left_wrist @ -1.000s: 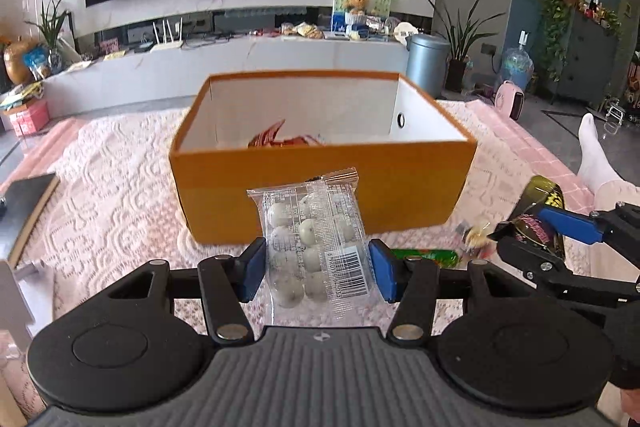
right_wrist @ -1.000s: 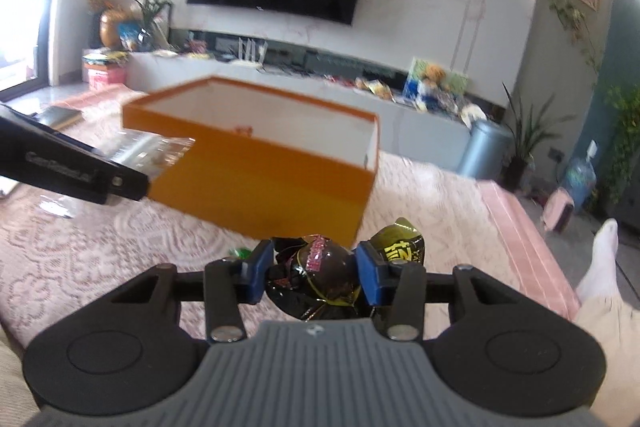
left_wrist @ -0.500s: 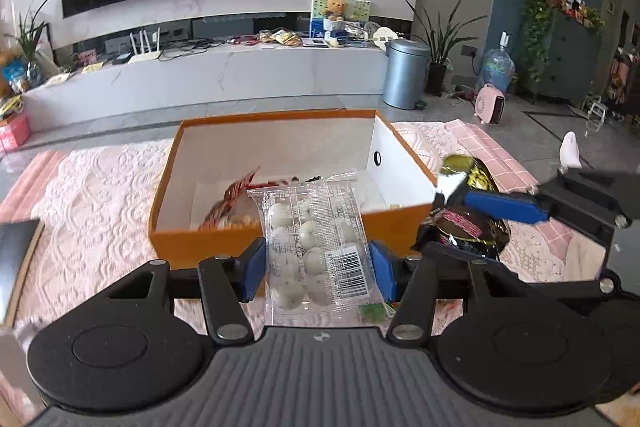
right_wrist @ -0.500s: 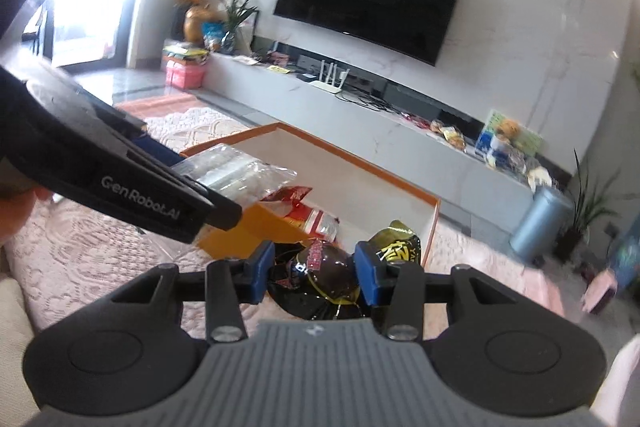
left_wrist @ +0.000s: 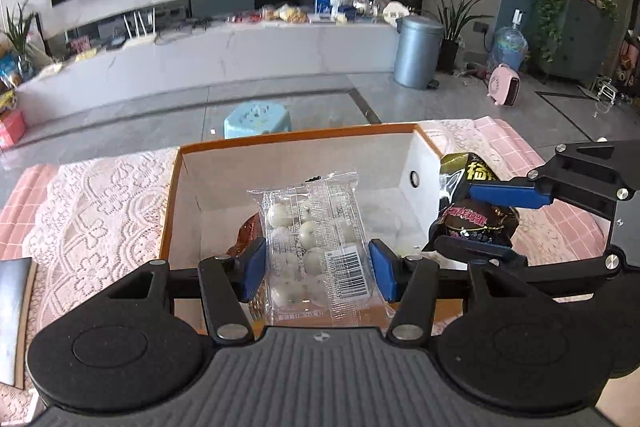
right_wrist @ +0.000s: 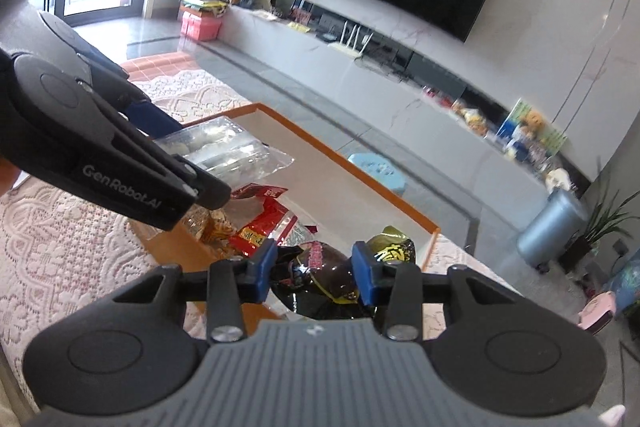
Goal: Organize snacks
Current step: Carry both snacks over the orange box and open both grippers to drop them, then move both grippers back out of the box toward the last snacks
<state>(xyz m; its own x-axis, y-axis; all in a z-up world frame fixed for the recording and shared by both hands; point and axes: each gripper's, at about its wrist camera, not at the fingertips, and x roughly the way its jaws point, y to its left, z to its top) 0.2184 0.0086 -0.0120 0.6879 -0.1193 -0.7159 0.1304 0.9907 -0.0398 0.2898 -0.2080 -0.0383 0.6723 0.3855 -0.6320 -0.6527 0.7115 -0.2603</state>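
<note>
An orange box (left_wrist: 296, 139) with a white inside stands open on the lace-covered table. My left gripper (left_wrist: 318, 263) is shut on a clear pack of white balls (left_wrist: 308, 227) and holds it above the box's near half. My right gripper (left_wrist: 480, 223) comes in from the right, by the box's right wall. It grips a dark, shiny snack packet (left_wrist: 460, 171) with gold print, and its jaws are still closing on it. In the right wrist view the packet (right_wrist: 320, 279) sits between the blue pads over the box's near corner. A red packet (right_wrist: 268, 223) lies inside.
Pink lace cloth (left_wrist: 100, 203) covers the table around the box. A dark flat object (left_wrist: 12, 307) lies at the left edge. Beyond the table stand a light blue stool (left_wrist: 258, 119), a grey bin (left_wrist: 416, 53) and a long white TV bench (left_wrist: 240, 55).
Both grippers have risen and moved forward, from in front of the box's near wall to over its opening. The right one has rolled and now looks across the box from its right side.
</note>
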